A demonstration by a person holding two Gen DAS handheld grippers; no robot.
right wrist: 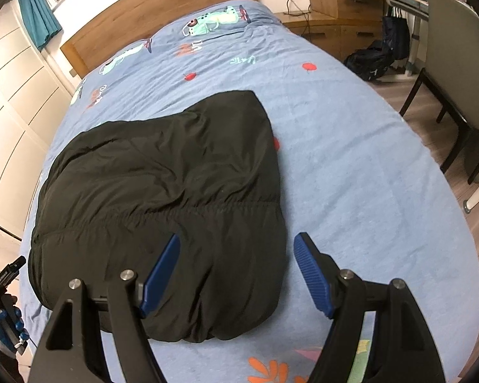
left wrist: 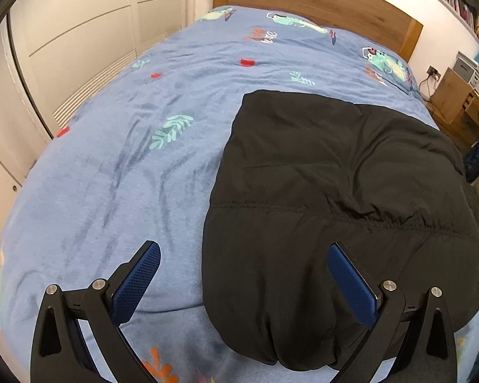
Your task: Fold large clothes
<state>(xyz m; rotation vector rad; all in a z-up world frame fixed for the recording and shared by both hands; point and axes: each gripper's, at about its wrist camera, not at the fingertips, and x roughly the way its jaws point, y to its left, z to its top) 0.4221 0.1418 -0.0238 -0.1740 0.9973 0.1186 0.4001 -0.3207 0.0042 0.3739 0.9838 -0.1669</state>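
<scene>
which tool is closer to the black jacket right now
Hard to call; about equal. The left tool straddles the black jacket at its left edge; the right tool straddles its right edge. Both are open, gripping nothing.

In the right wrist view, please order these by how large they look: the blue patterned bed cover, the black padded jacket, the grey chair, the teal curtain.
1. Blue patterned bed cover
2. Black padded jacket
3. Grey chair, partly cut off at the edge
4. Teal curtain

The chair and curtain stand farther away, so their true sizes are unsure.
</scene>
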